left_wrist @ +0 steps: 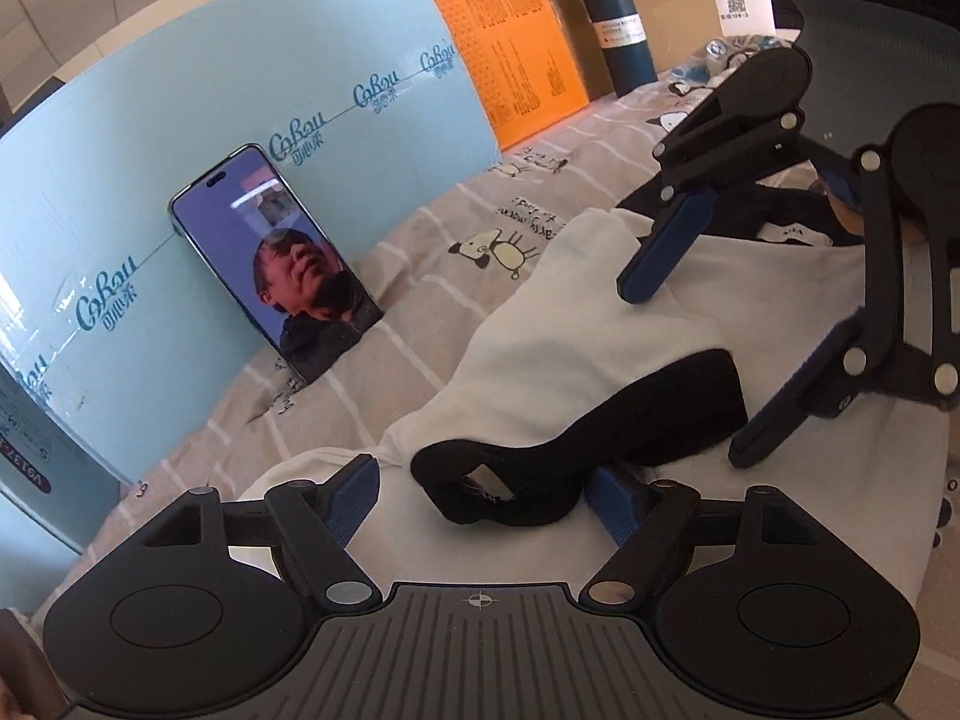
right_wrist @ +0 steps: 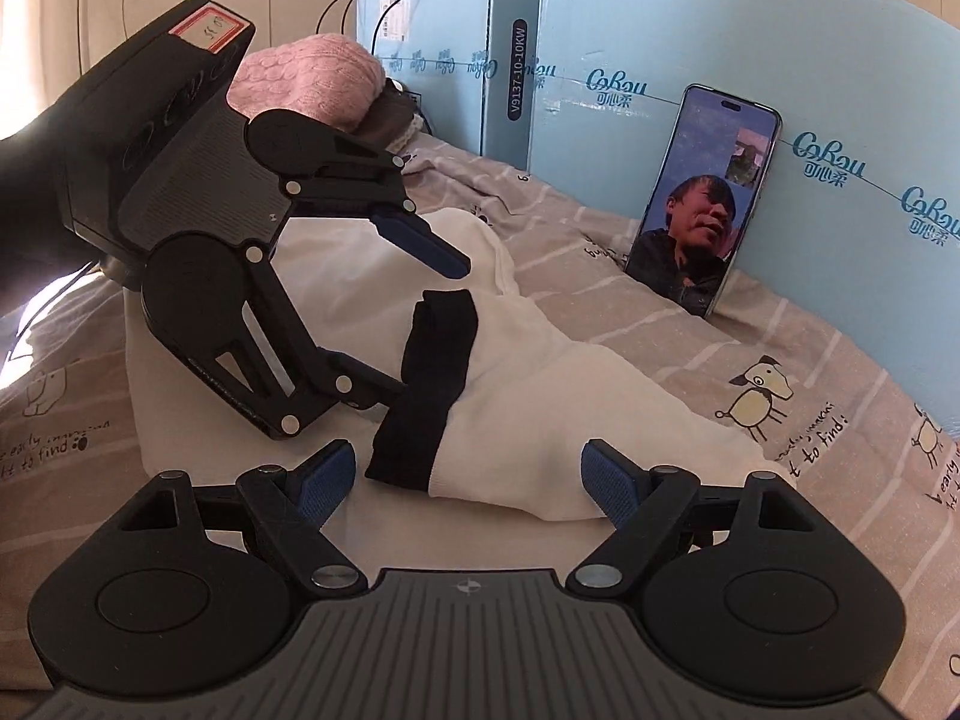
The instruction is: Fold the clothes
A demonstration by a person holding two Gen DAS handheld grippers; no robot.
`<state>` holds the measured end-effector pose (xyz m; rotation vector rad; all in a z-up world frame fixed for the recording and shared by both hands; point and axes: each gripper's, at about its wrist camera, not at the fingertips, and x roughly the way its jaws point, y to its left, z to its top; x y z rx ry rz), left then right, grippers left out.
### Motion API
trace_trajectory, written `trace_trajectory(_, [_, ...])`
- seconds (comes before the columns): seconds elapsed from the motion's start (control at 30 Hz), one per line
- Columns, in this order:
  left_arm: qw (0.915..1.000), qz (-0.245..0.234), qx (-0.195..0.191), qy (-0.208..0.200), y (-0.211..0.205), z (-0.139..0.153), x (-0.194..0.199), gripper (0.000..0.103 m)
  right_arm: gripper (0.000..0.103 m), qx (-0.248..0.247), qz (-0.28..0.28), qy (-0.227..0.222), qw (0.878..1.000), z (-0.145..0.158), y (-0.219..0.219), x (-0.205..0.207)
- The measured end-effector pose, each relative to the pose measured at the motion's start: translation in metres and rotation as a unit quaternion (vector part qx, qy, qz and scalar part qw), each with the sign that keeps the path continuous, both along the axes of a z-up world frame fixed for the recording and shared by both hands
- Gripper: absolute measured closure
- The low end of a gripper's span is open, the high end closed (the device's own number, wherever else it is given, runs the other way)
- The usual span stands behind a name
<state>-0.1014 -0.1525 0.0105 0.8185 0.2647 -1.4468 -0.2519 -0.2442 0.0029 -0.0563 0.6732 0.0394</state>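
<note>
A white garment (left_wrist: 540, 330) with a black cuff (left_wrist: 540, 450) lies bunched on a grey striped bedsheet (left_wrist: 420, 228) printed with cartoon dogs. My left gripper (left_wrist: 486, 501) stands open low over the cloth. The black cuff lies between its fingers, and the pads do not press on it. My right gripper (left_wrist: 690, 372) comes in from the right, open above the white cloth. In the right wrist view the right gripper (right_wrist: 468, 474) is open around the end of the white garment (right_wrist: 540, 396). The left gripper (right_wrist: 423, 330) straddles the black cuff (right_wrist: 438, 354).
A phone (left_wrist: 276, 258) with a lit screen leans against light blue cartons (left_wrist: 210, 120) along the back. An orange box (left_wrist: 504, 30) and a dark blue flask (left_wrist: 612, 18) stand further right. A pink knit item (right_wrist: 312, 81) and cables lie at the far left.
</note>
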Motion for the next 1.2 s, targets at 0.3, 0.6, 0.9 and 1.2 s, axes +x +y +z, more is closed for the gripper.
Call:
trace_trajectory(0.3, [0.9913, 0.08, -0.052, 0.091, -0.019, 0.0, 0.048, 0.025, 0.039, -0.021, -0.027, -0.008, 0.999, -0.006, -0.013, 0.029])
trace_trajectory(0.6, [0.9864, 0.131, -0.06, 0.079, -0.001, 0.01, 0.092, 0.026, 0.087, -0.06, -0.103, -0.051, 0.992, 0.0, -0.028, 0.045])
trace_trajectory(0.9, [0.982, 0.184, -0.027, 0.037, 0.006, 0.002, 0.112, 0.026, 0.084, -0.074, -0.259, -0.082, 0.96, 0.005, -0.065, 0.056])
trace_trajectory(1.2, [0.9678, 0.224, -0.107, 0.043, 0.038, 0.032, 0.116, 0.026, 0.043, -0.013, -0.357, -0.11, 0.927, 0.024, -0.095, -0.002])
